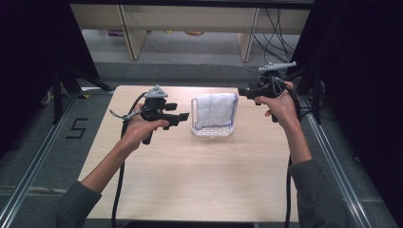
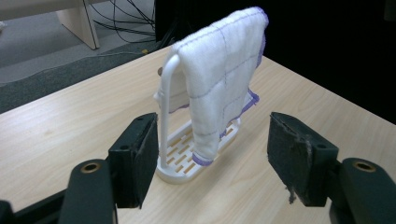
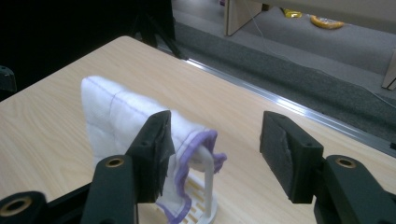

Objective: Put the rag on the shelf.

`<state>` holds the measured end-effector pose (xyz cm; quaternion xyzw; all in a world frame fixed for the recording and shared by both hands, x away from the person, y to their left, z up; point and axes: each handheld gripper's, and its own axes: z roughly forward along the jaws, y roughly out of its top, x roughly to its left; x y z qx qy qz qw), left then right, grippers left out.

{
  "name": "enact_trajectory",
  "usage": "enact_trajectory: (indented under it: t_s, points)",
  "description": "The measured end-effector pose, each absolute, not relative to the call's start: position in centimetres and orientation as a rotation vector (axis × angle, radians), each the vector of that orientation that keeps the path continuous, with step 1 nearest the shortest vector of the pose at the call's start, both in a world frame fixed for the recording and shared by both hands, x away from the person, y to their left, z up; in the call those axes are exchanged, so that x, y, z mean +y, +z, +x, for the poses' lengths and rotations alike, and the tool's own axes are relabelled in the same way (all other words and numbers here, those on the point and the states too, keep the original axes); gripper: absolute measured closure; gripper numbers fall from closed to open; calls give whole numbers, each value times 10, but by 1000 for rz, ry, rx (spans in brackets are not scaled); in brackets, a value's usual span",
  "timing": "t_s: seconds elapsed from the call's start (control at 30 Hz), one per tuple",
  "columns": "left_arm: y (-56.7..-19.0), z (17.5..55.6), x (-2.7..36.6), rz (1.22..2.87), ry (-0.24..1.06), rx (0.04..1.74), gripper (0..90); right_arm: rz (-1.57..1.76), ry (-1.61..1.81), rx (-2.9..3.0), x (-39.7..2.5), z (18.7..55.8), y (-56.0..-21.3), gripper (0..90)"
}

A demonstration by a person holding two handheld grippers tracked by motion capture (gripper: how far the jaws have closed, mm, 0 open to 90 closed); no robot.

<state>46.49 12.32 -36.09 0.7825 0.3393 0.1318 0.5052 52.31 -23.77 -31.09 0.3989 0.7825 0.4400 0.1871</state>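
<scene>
Cloth [image 1: 215, 110] hangs over white rack [image 1: 212, 131]; both grippers, left gripper [image 1: 182, 117] and right gripper [image 1: 243, 91], hold fingers apart. Each should probably pinch one cloth edge, avoiding the rack.

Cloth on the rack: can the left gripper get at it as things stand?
Probably yes. The left gripper is open and faces the cloth draped over the white rack, with only bare table between.
</scene>
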Motion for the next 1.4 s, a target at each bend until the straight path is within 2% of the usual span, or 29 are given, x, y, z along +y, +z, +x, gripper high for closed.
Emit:
enact_trajectory:
  t_s: [0.63, 0.93, 1.4]
  points:
    - [-388, 426, 125, 1924, 269, 773, 306, 1122, 1342, 2205, -244, 477, -333, 367]
    - [-401, 408, 127, 1958, 281, 717, 298, 1057, 1366, 2222, -241, 456, -345, 361]
    - [-425, 390, 134, 1967, 277, 723, 285, 1072, 1366, 2262, -226, 433, -371, 359]
